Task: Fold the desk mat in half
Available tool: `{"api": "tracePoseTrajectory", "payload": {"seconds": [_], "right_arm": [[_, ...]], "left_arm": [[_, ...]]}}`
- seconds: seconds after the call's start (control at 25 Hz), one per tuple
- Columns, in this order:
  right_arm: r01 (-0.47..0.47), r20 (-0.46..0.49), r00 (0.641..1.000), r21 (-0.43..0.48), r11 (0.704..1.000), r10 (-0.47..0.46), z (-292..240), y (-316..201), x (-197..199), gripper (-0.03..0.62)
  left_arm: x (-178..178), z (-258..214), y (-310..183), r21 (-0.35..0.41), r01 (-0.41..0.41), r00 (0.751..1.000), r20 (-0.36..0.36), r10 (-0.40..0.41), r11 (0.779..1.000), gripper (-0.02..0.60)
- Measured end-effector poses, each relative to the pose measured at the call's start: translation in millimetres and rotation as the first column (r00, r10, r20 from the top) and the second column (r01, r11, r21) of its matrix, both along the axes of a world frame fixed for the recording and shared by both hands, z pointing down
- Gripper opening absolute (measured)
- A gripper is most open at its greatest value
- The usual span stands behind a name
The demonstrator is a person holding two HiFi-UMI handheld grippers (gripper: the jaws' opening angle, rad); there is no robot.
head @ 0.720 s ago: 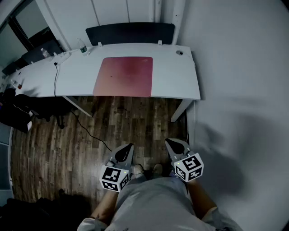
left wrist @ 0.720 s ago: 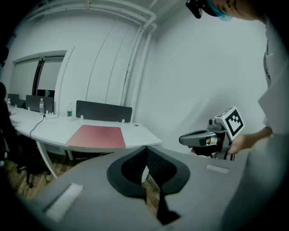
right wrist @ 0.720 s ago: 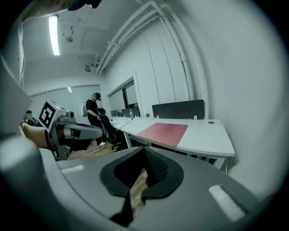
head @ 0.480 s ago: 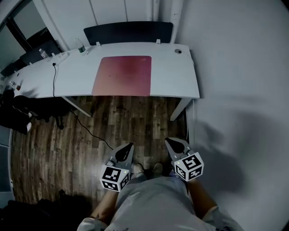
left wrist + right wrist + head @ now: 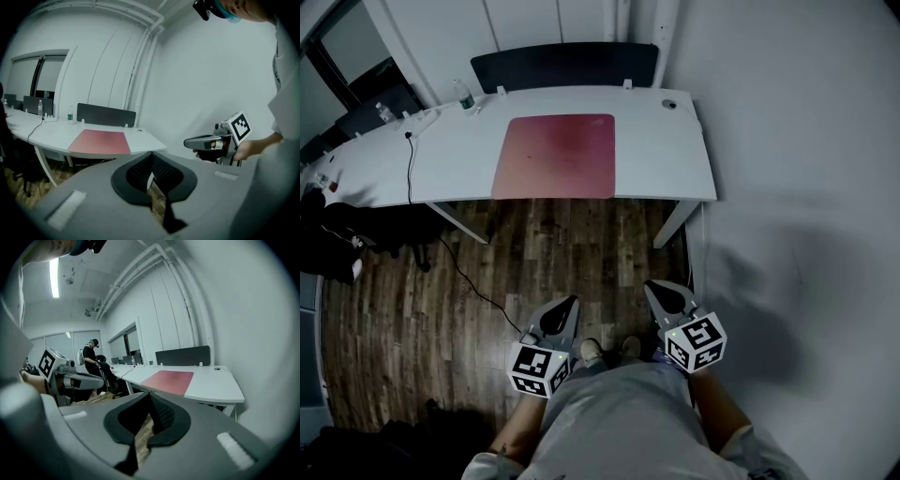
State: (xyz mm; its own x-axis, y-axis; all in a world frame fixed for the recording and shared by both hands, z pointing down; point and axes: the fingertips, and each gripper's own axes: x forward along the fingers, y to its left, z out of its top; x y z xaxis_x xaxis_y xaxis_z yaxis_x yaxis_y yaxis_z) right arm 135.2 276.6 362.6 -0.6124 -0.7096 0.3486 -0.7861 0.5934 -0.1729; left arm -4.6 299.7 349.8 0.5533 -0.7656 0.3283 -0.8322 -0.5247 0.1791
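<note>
Both claws are clenched on nothing: the left gripper [image 5: 567, 307] and right gripper [image 5: 658, 295] are held low by the body, over the floor [image 5: 412, 309] and well apart from the mat [image 5: 555, 157]. The mat lies flat and unfolded on the desk [image 5: 666, 159], its near edge at the desk's front edge. A thin edge lying flush may be missed by the jaws or scraped rather than pinched. On so smooth a top the mat may be pushed away, and a skewed fold is likely if the corners are lifted unevenly. The mat is seen as a thin, matte, reddish rectangle — probably limp. The desk is white, glossy and curved, the floor dark planks.
</note>
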Motion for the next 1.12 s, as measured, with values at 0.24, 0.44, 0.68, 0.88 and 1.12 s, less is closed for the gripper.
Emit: {"api": "tracePoseTrajectory", "payload": {"seconds": [0.24, 0.44, 0.68, 0.88, 1.12], "right_arm": [[-0.033, -0.001, 0.999, 0.006, 0.999, 0.033, -1.0, -5.5, -17.8, 0.006], [-0.046, -0.012, 0.999, 0.005, 0.999, 0.046, 0.6, -9.6, -26.5, 0.006], [-0.064, -0.017, 0.998, -0.003, 0.998, 0.064, 8.9, -27.0, -16.8, 0.006], [-0.054, -0.025, 0.998, -0.002, 0.999, 0.054, 15.2, -65.3, -7.1, 0.006], [0.001, -0.002, 1.000, 0.017, 1.000, -0.001, 8.8, -133.1, 5.2, 0.006]], "left_arm": [[-15.5, 2.5, -1.1, 0.009, -0.040, 0.999, 0.008, 0.040, 0.999, 0.018], [-22.8, 6.2, -7.8, 0.007, -0.068, 0.998, 0.003, 0.068, 0.998, 0.018], [-13.1, 14.3, -32.1, 0.001, -0.091, 0.996, -0.007, 0.091, 0.996, 0.018], [-0.8, 19.1, -71.4, -0.007, -0.092, 0.996, -0.005, 0.092, 0.996, 0.018], [17.4, 18.5, -135.8, -0.011, -0.080, 0.997, -0.001, 0.080, 0.997, 0.018]]}}
